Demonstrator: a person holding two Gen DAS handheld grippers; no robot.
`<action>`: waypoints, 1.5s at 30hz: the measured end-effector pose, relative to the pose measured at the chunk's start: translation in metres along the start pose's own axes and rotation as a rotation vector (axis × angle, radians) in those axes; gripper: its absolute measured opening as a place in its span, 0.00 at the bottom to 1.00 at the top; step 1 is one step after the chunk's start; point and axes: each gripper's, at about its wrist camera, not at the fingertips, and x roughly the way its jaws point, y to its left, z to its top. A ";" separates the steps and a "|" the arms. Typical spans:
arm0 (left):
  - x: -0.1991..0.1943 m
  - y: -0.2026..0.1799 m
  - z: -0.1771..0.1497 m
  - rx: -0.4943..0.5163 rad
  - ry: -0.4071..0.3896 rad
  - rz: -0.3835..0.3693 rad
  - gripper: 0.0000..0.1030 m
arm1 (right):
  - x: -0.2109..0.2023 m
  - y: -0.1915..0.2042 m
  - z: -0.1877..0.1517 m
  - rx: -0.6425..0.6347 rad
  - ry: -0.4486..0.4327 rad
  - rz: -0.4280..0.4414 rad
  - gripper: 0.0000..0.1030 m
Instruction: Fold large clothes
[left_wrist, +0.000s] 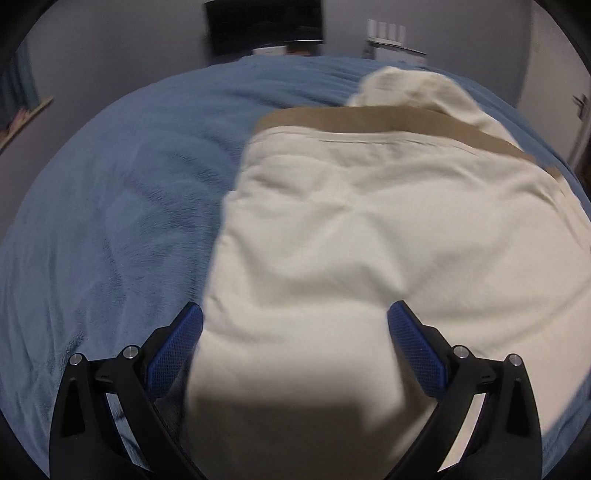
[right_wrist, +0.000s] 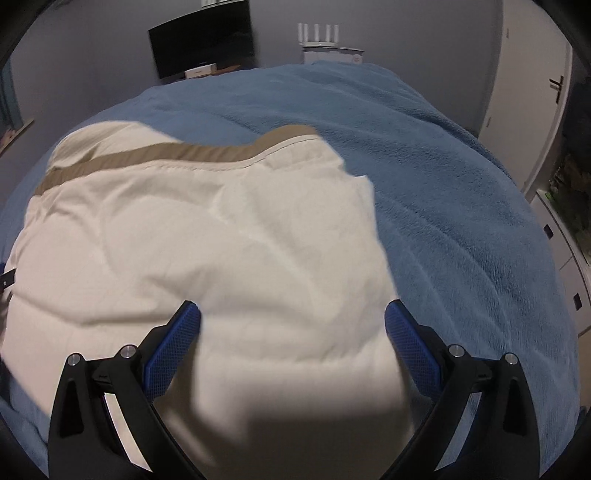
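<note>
Left gripper (left_wrist: 294, 314): spread wide, blue pads (left_wrist: 176, 350) far apart at the bottom of the frame, nothing pinched; cream cloth fills the gap between the fingers, contact not discernible.
Right gripper (right_wrist: 292, 314): likewise released, blue fingers (right_wrist: 412, 350) splayed low in the frame, cream cloth lying between them, none of it clamped.
Cream garment (left_wrist: 369, 240): large, folded, wrinkled; centre and right of the left wrist view; centre and left of the right wrist view (right_wrist: 203, 240); resting on the blanket.
Tan band (left_wrist: 369, 120): running across the garment's far edge, upper centre to right in the left wrist view; upper left to centre in the right wrist view (right_wrist: 166, 153).
Loose cream fold (left_wrist: 413, 92): bunched beyond the band, upper right of the left wrist view.
Blue fleece blanket (left_wrist: 110, 221): covering the bed, left half of the left wrist view, right half of the right wrist view (right_wrist: 461, 221).
Dark monitor (right_wrist: 203, 46): top centre-left, against the grey wall.
White router (right_wrist: 319, 35): four antennas, top centre of the right wrist view.
White cabinet door (right_wrist: 532, 92): upper right, dark handle.
Sharpness: both views motion-blurred, seams and edges soft.
</note>
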 end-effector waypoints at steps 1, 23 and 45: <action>0.004 0.007 0.002 -0.022 0.005 -0.002 0.95 | 0.004 -0.006 0.002 0.022 0.005 0.013 0.93; 0.053 0.077 0.021 -0.081 0.025 -0.504 0.73 | 0.060 -0.074 0.040 0.234 0.095 0.434 0.71; 0.070 0.053 0.030 -0.072 -0.049 -0.646 0.37 | 0.056 -0.065 0.048 0.161 0.015 0.520 0.28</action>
